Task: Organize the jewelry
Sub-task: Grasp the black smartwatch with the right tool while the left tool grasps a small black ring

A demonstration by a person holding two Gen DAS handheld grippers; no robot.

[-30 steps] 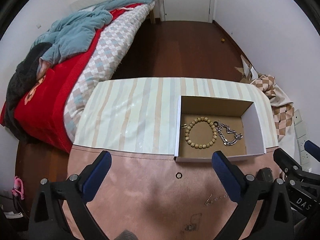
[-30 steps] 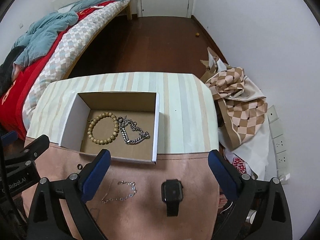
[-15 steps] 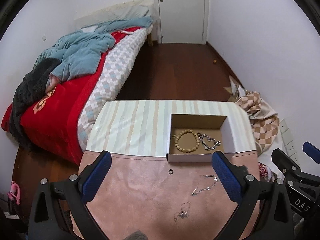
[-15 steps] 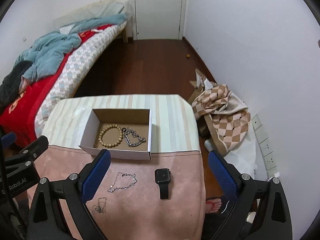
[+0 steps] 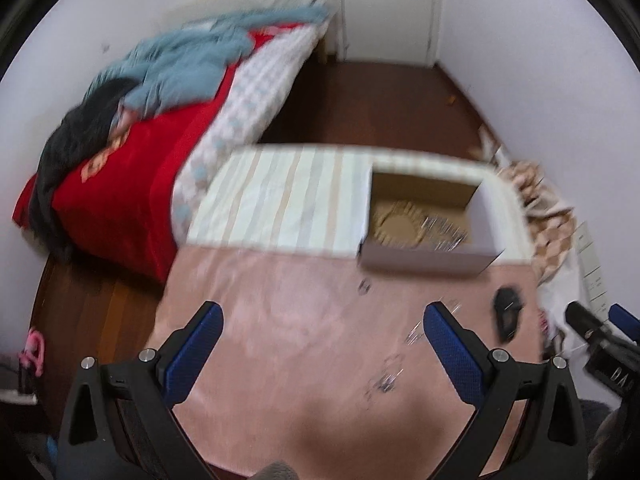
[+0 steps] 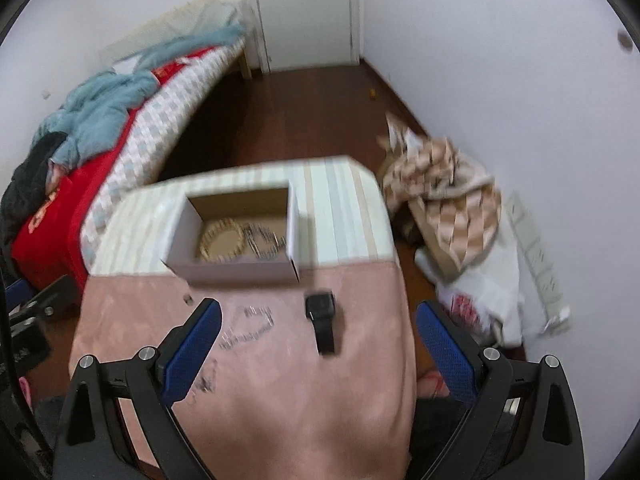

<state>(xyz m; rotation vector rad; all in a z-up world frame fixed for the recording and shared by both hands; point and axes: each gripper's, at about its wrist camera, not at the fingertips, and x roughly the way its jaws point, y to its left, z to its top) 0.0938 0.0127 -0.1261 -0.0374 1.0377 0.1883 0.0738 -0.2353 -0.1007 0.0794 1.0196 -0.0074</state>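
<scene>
The left gripper (image 5: pixel 322 340) and right gripper (image 6: pixel 318 340) both hang with jaws spread wide, gripping nothing.

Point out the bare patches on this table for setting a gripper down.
Free: the striped cloth left of the cardboard box, and the pink cloth ahead of the left gripper. Crowded: near the black watch and thin silver chains.

A bed (image 6: pixel 120 152) with a red cover (image 5: pixel 120 184) and blue blanket (image 5: pixel 188 60) is standing by the left wall. A door (image 6: pixel 304 12) is closing the far end. Checked cloth (image 6: pixel 440 184) is lying on the floor (image 6: pixel 280 120).
</scene>
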